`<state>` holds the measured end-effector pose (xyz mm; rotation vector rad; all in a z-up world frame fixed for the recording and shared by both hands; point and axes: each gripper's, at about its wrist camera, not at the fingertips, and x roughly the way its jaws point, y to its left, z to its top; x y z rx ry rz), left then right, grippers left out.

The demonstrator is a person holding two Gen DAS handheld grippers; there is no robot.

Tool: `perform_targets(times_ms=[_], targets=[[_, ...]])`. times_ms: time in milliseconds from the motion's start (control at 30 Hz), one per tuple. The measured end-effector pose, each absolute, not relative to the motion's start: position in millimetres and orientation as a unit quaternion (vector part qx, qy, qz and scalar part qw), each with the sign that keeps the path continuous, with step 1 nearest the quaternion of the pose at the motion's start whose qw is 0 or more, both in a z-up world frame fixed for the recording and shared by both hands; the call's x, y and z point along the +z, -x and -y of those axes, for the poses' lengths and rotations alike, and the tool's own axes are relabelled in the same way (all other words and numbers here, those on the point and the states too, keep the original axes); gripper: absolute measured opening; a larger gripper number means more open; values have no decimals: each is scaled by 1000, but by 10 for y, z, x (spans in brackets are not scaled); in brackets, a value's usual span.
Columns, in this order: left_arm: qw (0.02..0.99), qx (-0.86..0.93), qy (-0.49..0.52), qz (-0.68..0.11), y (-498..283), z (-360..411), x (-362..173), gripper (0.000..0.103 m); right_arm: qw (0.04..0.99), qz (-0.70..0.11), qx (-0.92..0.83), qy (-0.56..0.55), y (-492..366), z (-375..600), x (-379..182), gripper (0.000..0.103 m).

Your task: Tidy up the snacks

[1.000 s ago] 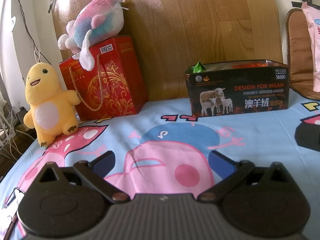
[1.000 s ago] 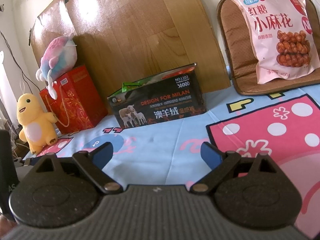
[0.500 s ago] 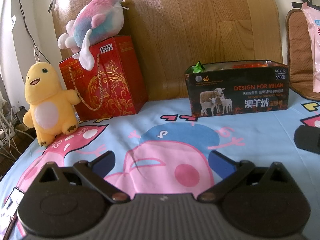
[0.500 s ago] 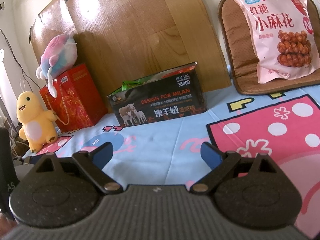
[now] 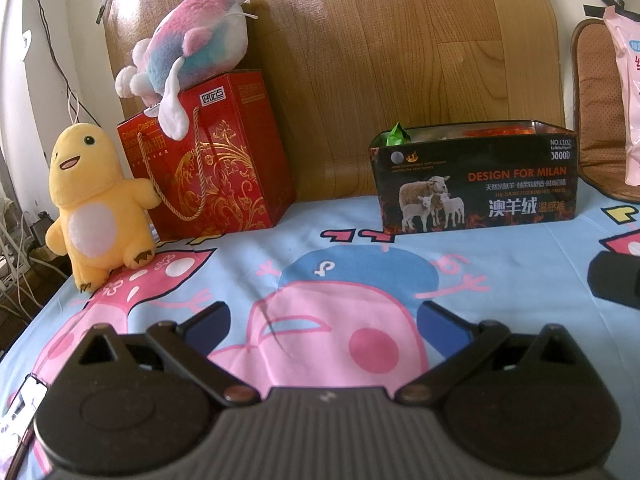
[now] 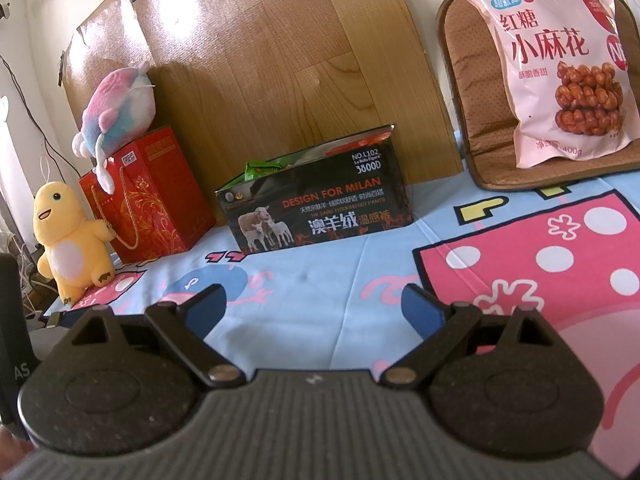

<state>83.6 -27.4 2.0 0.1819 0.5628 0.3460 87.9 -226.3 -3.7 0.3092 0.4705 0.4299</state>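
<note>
A black open-topped box [image 5: 476,184] with sheep pictures stands at the back of the bed, with green and red snack packets showing at its top; it also shows in the right wrist view [image 6: 320,208]. A large pink snack bag [image 6: 560,64] leans upright on a brown cushion [image 6: 468,80] at the back right; its edge shows in the left wrist view [image 5: 624,96]. My left gripper [image 5: 324,320] is open and empty, low over the cartoon bedsheet. My right gripper [image 6: 314,306] is open and empty, well short of the box and the bag.
A red gift bag [image 5: 208,160] with a pink-blue plush [image 5: 192,60] on top and a yellow plush [image 5: 92,204] stand at the back left. A wooden board [image 5: 380,48] leans behind. The bed's left edge drops to cables [image 5: 16,256]. The right gripper's body [image 5: 616,280] shows at the far right.
The right wrist view has shifted slightly right and closer toward the pink snack bag. The left gripper has barely moved. Both grippers stay open.
</note>
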Motion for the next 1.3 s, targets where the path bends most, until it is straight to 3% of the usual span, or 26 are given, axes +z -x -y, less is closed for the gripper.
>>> perform_targets(times_ms=[1300], targets=[[944, 149, -72, -285, -853, 268, 6, 103, 943, -225, 183, -163, -879, 2338, -40, 96]])
